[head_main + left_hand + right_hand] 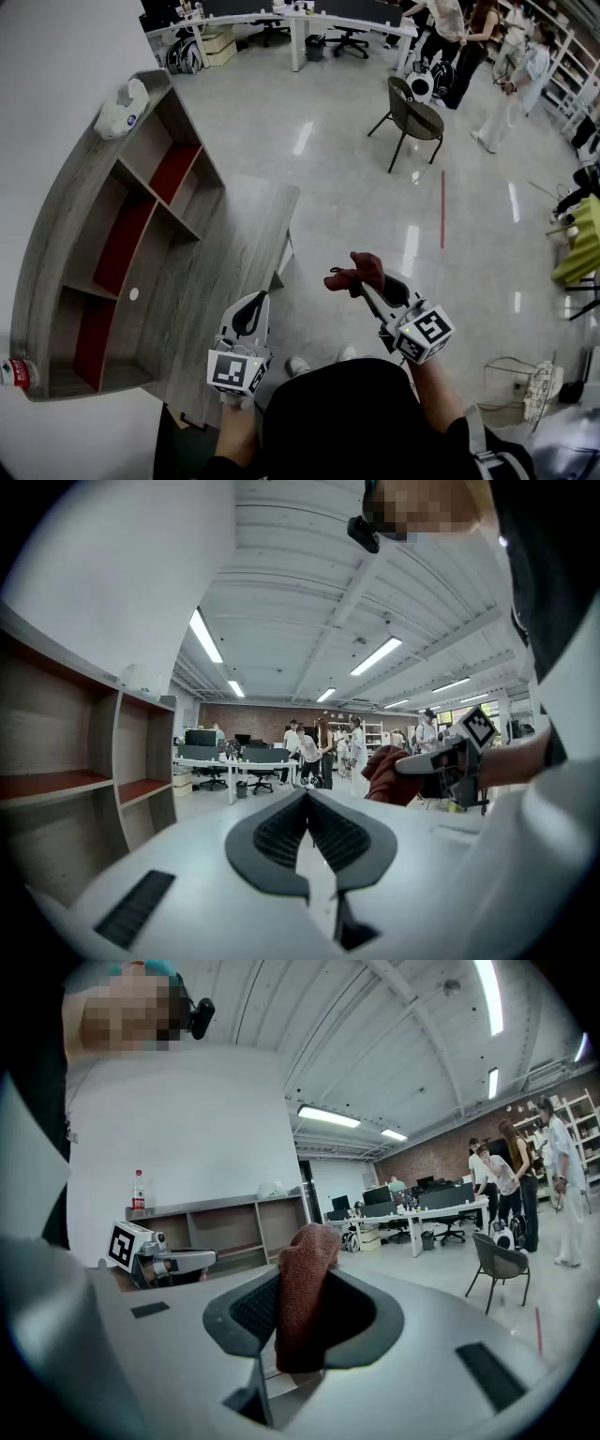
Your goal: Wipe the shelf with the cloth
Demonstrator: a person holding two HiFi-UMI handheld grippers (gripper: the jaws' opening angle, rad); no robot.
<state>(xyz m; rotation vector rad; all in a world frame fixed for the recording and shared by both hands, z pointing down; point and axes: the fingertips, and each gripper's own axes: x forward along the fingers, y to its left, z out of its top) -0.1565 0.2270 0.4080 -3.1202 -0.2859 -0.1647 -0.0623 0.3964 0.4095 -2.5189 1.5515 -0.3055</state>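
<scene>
1. At the far left, a bottle (17, 372) with a red label stood on the top board of the wooden shelf (122, 244). A white bundle (124, 108) lay at the other end of that board. Both sat outside the compartments, so the inner boards looked free to be wiped.
2. The left gripper (255, 302) was held low, close to the person's body, with its nose towards the shelf. Its jaws were pressed together with nothing between them. I judged it to be the spare hand, parked out of the way.
3. The right gripper (371, 281) had its jaws clamped on the rust-brown cloth (359, 272). The cloth was bunched, with a rounded wad poking past the tips, probably so that soft fabric rather than the jaws would meet the wood.
4. The cloth hung in the air above the floor, to the right of the left gripper and well apart from the shelf, touching no board. Wiping seemed not yet begun, and the right gripper would have to cross leftwards to reach a compartment.
5. At the far right, a chair (415, 117) and several people (473, 47) stood well apart and played no part.
</scene>
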